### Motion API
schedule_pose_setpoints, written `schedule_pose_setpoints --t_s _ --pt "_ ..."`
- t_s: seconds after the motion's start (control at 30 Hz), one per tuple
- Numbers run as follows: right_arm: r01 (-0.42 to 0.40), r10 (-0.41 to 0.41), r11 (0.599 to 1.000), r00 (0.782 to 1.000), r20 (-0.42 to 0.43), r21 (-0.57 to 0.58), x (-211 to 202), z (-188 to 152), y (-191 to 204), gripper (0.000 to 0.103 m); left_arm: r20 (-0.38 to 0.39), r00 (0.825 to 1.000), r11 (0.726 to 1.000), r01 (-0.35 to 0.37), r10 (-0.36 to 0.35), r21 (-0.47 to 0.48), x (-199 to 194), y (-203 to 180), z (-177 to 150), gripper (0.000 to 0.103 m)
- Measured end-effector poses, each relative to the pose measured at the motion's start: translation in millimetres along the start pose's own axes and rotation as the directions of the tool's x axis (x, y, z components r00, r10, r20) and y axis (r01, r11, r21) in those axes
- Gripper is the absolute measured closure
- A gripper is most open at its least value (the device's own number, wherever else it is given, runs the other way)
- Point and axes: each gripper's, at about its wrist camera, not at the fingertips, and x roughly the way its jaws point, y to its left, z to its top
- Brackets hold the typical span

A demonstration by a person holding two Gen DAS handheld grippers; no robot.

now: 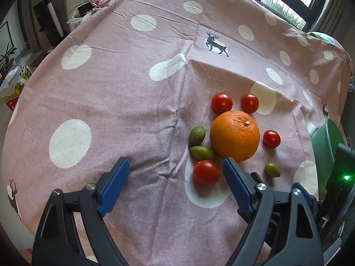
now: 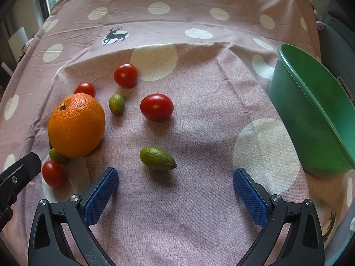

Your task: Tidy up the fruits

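An orange [image 1: 234, 135] lies on the pink dotted cloth, also in the right wrist view [image 2: 76, 125]. Several red cherry tomatoes lie around it, one [image 1: 206, 172] just ahead of my left gripper [image 1: 176, 166], which is open and empty. Small green fruits [image 1: 197, 135] lie left of the orange. In the right wrist view a green fruit [image 2: 157, 158] lies just ahead of my open, empty right gripper [image 2: 175, 176], with a tomato [image 2: 156, 107] farther on. A green bowl [image 2: 315, 115] stands at the right.
The cloth [image 1: 133, 88] covers a table and has folds and wrinkles. The green bowl's rim shows at the right edge of the left wrist view [image 1: 326, 141]. Room clutter and windows lie beyond the table's far edges.
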Motion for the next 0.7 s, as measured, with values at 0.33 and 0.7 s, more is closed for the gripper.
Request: schedule_pose_setpoints --t_s 0.33,0.7 --pt "0.000 0.000 1.000 1.000 0.000 0.000 0.1 -0.1 0.2 0.001 -0.003 1.000 1.000 -0.003 0.003 0.005 -0.1 -1.2 0.0 0.017" --pt "0.000 0.000 1.000 1.000 0.000 0.000 0.1 -0.1 0.2 0.001 -0.003 1.000 1.000 -0.005 0.005 0.008 0.5 -2.6 -0.5 0.017"
